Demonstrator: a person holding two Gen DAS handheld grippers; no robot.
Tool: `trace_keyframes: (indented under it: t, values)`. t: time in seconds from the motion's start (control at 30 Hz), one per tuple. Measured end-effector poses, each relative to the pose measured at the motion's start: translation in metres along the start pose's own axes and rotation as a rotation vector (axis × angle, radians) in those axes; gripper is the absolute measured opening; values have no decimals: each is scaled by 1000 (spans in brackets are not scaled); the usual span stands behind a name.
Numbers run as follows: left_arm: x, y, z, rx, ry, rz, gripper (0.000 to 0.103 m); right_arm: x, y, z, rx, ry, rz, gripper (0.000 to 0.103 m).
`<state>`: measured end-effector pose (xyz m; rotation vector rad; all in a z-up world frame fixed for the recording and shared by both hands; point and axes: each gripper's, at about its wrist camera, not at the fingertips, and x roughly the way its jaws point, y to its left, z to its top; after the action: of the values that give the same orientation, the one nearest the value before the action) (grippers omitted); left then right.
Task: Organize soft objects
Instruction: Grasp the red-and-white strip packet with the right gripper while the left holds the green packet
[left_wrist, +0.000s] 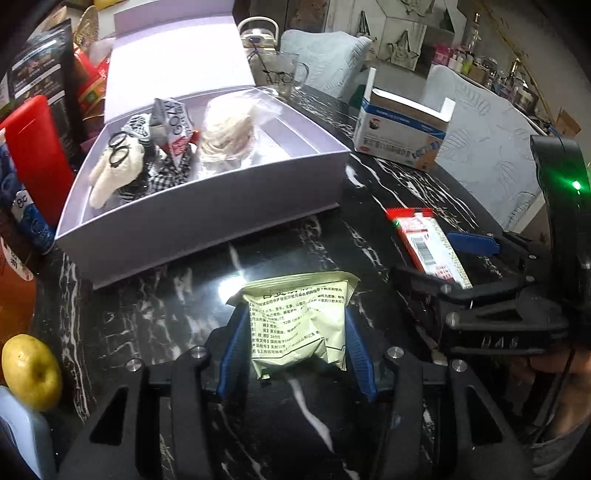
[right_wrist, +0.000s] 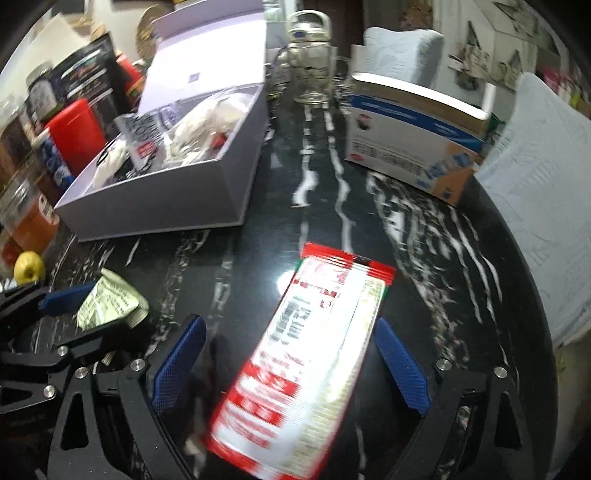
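Note:
A pale green snack packet (left_wrist: 299, 325) sits between the blue pads of my left gripper (left_wrist: 295, 321), which is shut on it just above the black marble table (left_wrist: 155, 314). The right wrist view shows this packet (right_wrist: 107, 302) in the left gripper (right_wrist: 96, 310) at the lower left. A red and white packet (right_wrist: 306, 362) lies between the fingers of my right gripper (right_wrist: 290, 354), which is open with a gap at each pad. Behind, an open lavender box (left_wrist: 207, 225) holds a white plush toy with glasses (left_wrist: 110, 166), checkered fabric and a bagged fluffy white item (left_wrist: 229, 129).
A blue and white cardboard box (left_wrist: 399, 133) stands open at the back right, with a glass mug (left_wrist: 280, 74) behind the lavender box. A yellow apple (left_wrist: 31, 371) and a red container (left_wrist: 37, 155) crowd the left edge. Pale padded chairs (left_wrist: 491, 147) ring the far side.

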<state>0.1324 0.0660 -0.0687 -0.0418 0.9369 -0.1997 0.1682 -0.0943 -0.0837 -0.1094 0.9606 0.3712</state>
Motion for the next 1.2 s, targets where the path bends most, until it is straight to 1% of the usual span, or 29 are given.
trace_keyframes:
  t: [0.1,0.17,0.2,0.23,0.27,0.3,0.37,0.5,0.57,0.6,0.63,0.67,0.7,0.83,0.9,0.93,0.97,1.0,1.03,1.2]
  values:
    - [1,5,-1,-8,-4,3,50,2,13,-2,-61,8,4,94]
    - [2,7,-4,-6,0,6,50,-1,21,-7,-104,2,15,87]
    - [3,8,-5,-7,3,5,50,-3,23,-9,-123,-4,21,79]
    - [3,9,-6,-7,-2,3,50,-6,25,-12,-140,-11,20,68]
    - [2,10,-6,-6,-2,5,50,-8,26,-14,-148,-16,14,63]
    - [1,11,-7,-5,-3,5,50,-11,25,-16,-150,-20,17,54]
    - [1,11,-7,-8,-8,1,50,-15,22,-20,-152,-23,24,53]
    - [2,11,-7,-4,-17,3,50,-19,20,-26,-132,-29,4,54]
    - [2,10,-8,2,-17,6,50,-20,20,-26,-129,-18,1,58]
    - [2,10,-8,5,-18,9,50,-20,21,-27,-137,-4,0,67]
    - [2,10,-8,8,-18,10,50,-19,21,-27,-140,8,1,80]
    - [2,10,-8,11,-19,9,50,-19,21,-29,-141,21,2,84]
    - [2,9,-8,11,-19,9,50,-19,20,-31,-142,26,2,87]
    - [3,10,-7,9,-20,5,50,-23,16,-36,-132,21,-4,87]
    - [3,9,-7,9,-20,5,50,-24,15,-37,-135,14,-4,84]
    - [3,9,-7,9,-19,5,50,-25,15,-38,-138,8,-2,75]
    - [4,9,-7,9,-19,6,50,-27,15,-37,-142,3,1,69]
    - [4,9,-7,11,-19,8,50,-28,16,-37,-146,-1,4,55]
    - [3,9,-7,11,-20,8,50,-28,17,-35,-150,1,6,52]
    - [3,7,-8,16,-24,17,50,-28,18,-36,-154,-5,9,50]
